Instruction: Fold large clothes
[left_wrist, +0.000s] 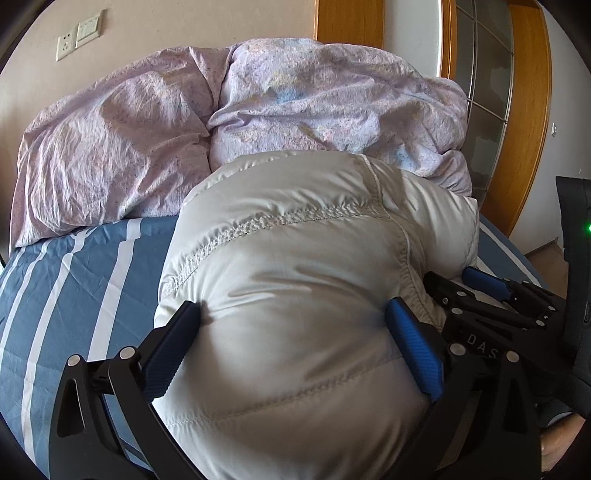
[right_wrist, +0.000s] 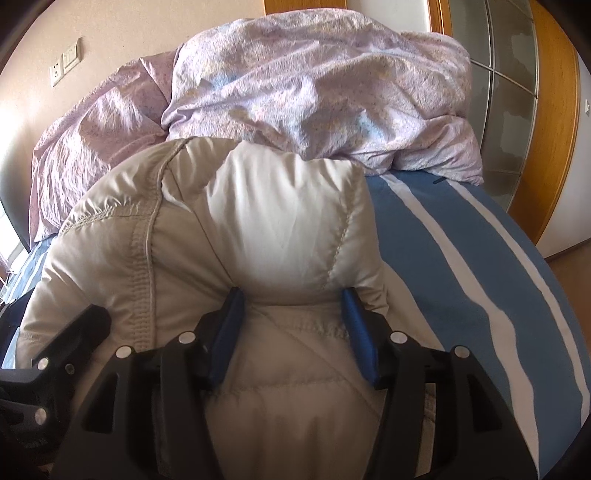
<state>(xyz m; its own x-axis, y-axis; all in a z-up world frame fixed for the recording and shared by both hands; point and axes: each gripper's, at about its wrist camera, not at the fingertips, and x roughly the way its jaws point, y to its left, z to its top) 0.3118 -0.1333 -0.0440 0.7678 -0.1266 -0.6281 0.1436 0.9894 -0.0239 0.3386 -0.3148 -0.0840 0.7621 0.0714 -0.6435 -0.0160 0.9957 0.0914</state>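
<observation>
Bedroom setup: a bed (left_wrist: 74, 266) with a blue sheet striped in white can be seen, with a crumpled lilac duvet (left_wrist: 258, 110) piled at the far end against a beige wall. A wall socket and switch (left_wrist: 79, 35) are spotted up on that wall, and a wood-framed glass door (left_wrist: 491, 110) is off to the right.

The puffy off-white down jacket (left_wrist: 295, 277) is bunched up on the sheet, its far end butted against the duvet. It's straddled by both tools, side by side.

The left hand-held gripper (left_wrist: 295, 314) is spread about as wide as it goes, with a fat bulge of jacket sat between the blue pads (left_wrist: 413, 339); whether the fabric is actually being squeezed can't be told. The right hand-held gripper (right_wrist: 291, 306) is parted about halfway, with a narrower fold of jacket bulging between its fingers (right_wrist: 225, 332), which are touched by the fabric on both sides. A real clamp can't be confirmed there either.
</observation>
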